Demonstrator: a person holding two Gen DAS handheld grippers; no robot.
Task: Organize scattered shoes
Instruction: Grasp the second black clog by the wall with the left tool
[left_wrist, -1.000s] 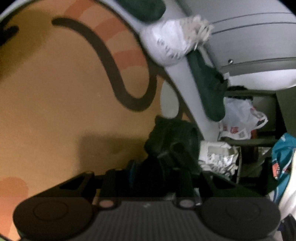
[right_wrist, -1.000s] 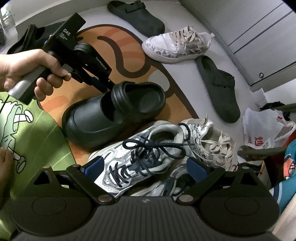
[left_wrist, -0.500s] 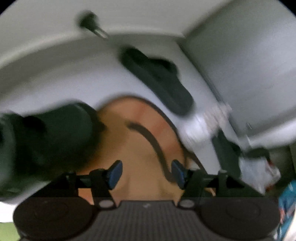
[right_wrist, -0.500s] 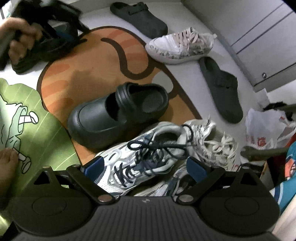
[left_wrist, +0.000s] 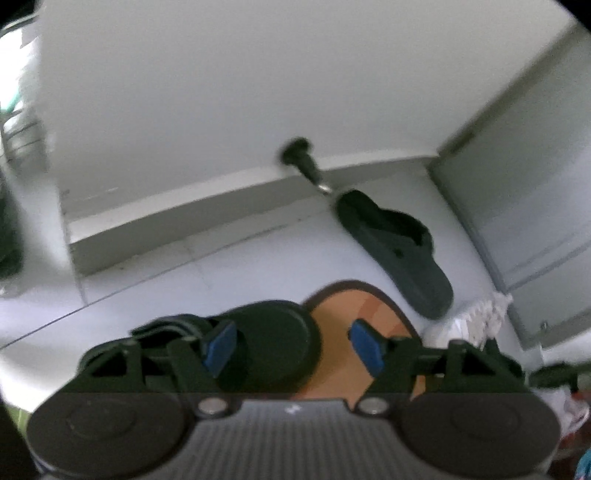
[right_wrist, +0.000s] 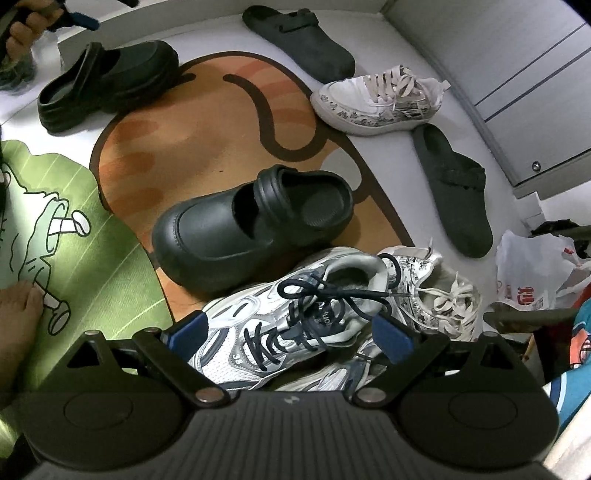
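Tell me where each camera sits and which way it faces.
Left wrist: on the left gripper, low over the floor, facing the wall and a dark slipper, with a black clog close ahead; only its open fingers show.
Right wrist: on the right gripper, looking down over a silver sneaker; its open fingers, a bare foot and the left hand show.
Shared: the orange mat, the slipper and the clog at the mat's far edge.

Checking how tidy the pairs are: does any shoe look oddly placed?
Yes. The silver sneaker lies tilted atop another shoe, and the patterned sneaker sits far from its mate.
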